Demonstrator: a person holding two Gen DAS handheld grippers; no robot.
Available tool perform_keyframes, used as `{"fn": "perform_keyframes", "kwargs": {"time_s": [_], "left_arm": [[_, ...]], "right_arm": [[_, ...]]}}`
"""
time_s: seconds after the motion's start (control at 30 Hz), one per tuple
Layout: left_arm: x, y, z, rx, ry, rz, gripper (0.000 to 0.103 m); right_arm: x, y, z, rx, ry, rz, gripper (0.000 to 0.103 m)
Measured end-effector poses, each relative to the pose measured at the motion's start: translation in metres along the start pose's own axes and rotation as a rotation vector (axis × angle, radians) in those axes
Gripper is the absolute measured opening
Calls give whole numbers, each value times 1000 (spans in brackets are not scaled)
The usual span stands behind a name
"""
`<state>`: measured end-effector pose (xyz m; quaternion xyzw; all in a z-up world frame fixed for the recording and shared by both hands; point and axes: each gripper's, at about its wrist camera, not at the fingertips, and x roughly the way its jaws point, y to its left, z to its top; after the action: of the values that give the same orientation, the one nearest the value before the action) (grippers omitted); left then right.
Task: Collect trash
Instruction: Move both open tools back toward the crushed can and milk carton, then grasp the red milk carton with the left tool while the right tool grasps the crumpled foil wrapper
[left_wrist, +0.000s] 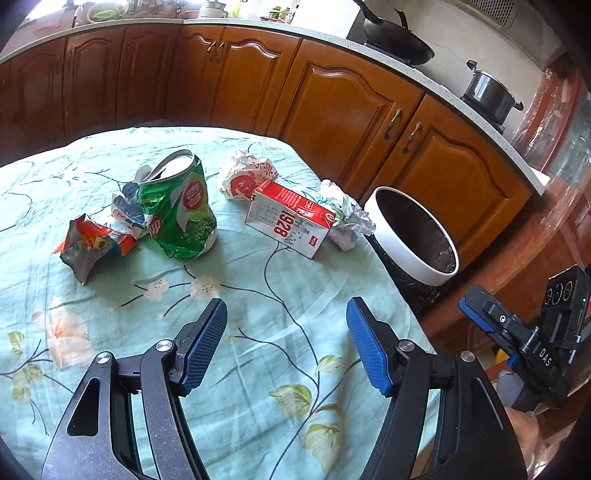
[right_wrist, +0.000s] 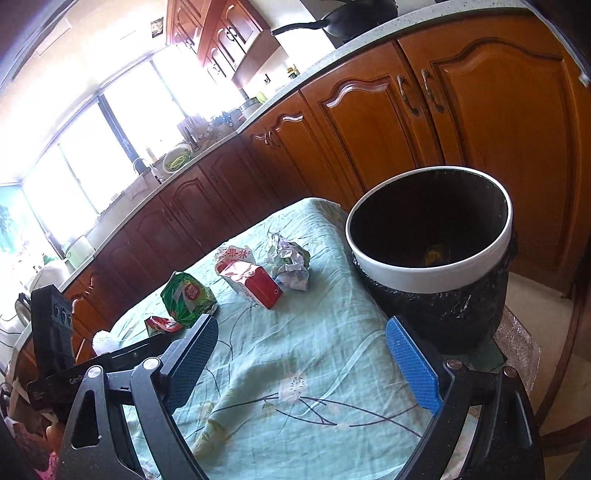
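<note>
Trash lies on a table with a pale green floral cloth (left_wrist: 258, 288). A crushed green can (left_wrist: 179, 212) stands left of centre, with a torn orange wrapper (left_wrist: 90, 245) at its left. A red and white carton (left_wrist: 290, 221) lies to the right, a crumpled white and red paper (left_wrist: 243, 177) behind it and a crumpled paper ball (left_wrist: 345, 216) beside it. A white-rimmed bin (left_wrist: 415, 236) with a black liner stands off the table's right edge. My left gripper (left_wrist: 286, 325) is open and empty, short of the trash. My right gripper (right_wrist: 301, 343) is open and empty, near the bin (right_wrist: 430, 254), facing the carton (right_wrist: 253, 280), ball (right_wrist: 291, 264) and can (right_wrist: 186, 297).
Brown wooden cabinets (left_wrist: 332, 110) under a light counter curve behind the table. A wok (left_wrist: 399, 40) and a pot (left_wrist: 489, 92) sit on the stove. The right gripper's body (left_wrist: 532, 332) shows at the left view's right edge. Bright windows (right_wrist: 110, 129) fill the right view's left.
</note>
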<state>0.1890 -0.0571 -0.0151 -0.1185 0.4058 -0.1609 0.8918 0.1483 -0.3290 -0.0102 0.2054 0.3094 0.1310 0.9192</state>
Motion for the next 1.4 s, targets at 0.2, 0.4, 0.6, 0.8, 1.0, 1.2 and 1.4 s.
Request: {"fn": "perform_keyframes", "kwargs": {"time_s": [0.2, 0.4, 0.6, 0.8, 1.0, 1.2, 1.4], "left_arm": [[1, 4, 10, -35, 6, -22, 68], [21, 0, 28, -59, 26, -38, 69], [42, -5, 41, -45, 58, -46, 75], [65, -6, 48, -74, 102, -70, 75], [67, 6, 58, -124, 93, -64, 75], [77, 7, 66, -134, 98, -53, 75], [97, -17, 82, -150, 87, -7, 80]], "right_arm": [[17, 6, 10, 1, 41, 17, 94], [39, 7, 27, -15, 75, 24, 89], [67, 7, 46, -50, 109, 35, 74], [111, 5, 59, -97, 194, 35, 53], [148, 4, 54, -148, 267, 41, 11], [110, -8, 61, -106, 163, 33, 6], [62, -27, 66, -56, 61, 8, 6]]}}
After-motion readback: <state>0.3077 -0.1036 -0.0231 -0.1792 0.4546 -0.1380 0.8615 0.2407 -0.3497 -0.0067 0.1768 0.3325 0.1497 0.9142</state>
